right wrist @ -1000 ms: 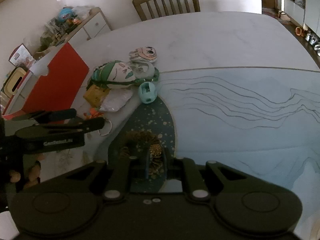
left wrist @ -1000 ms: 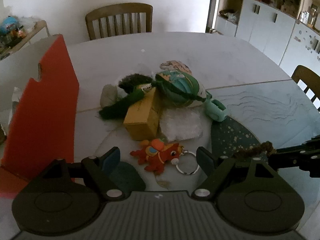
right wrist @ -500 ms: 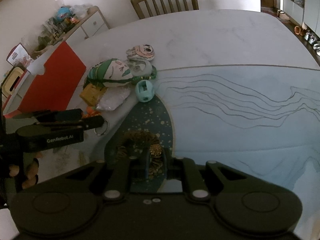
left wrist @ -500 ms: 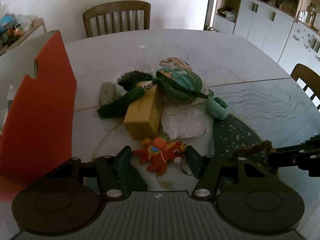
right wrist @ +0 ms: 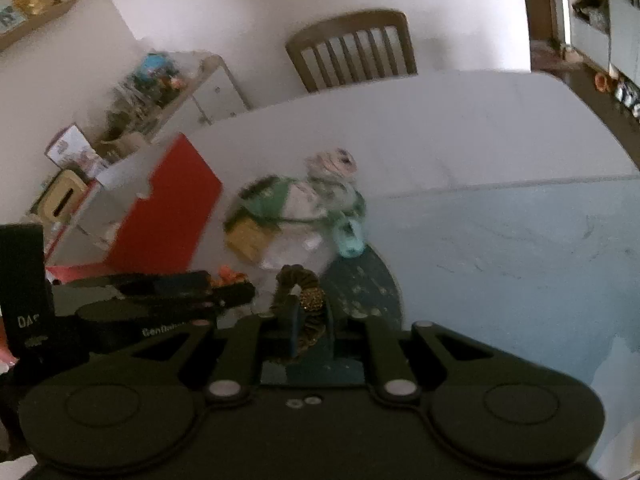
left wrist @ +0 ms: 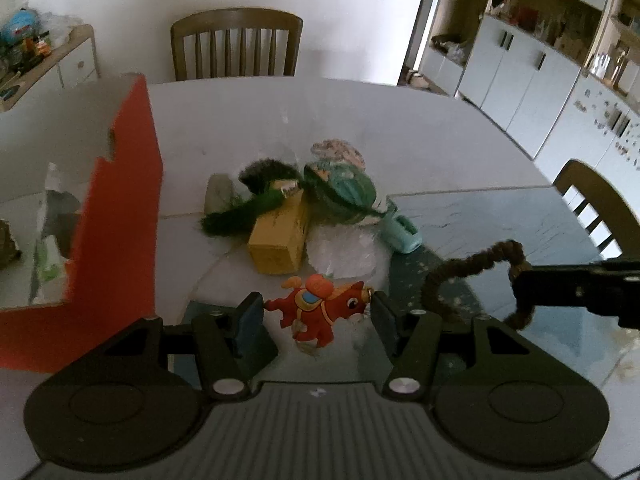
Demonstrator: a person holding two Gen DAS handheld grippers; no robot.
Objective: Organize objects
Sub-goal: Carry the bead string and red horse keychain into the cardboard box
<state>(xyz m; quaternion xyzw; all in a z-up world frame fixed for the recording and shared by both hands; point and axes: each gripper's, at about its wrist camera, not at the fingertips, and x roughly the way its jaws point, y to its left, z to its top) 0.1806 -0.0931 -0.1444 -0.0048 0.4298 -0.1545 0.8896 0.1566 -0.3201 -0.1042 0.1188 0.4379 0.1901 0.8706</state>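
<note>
Table [left wrist: 400, 128]: round, pale top, teal patch under both hand-held grippers. Red box [left wrist: 120, 220] stands left of the left hand-held gripper, open side facing away, likely the drop bin.

Pile ahead of the left hand-held gripper [left wrist: 318, 310]: yellow box [left wrist: 280, 236], green mask [left wrist: 340, 190], fuzzy green strip [left wrist: 240, 216], clear bag [left wrist: 344, 254], mint sharpener [left wrist: 402, 232] off to the right.

Left jaws are closed on the red horse keychain [left wrist: 316, 308], one pad at the tail end, the other at the nose. Horse looks lifted off the table, ring hangs below, blurred.

Right hand-held gripper [right wrist: 310, 320] is clamped on the brown scrunchie [right wrist: 300, 284]; most of the loop sticks out forward and droops.

Step in hand, my read: carry both to the red box.
- Horse is held end to end, so it can pivot. Keep the squeeze firm, no wrist roll.
- Go over the box wall, not through it.
- Watch the ring and the scrunchie loop for snags on the pile or the box edge.
- Release low inside.
</note>
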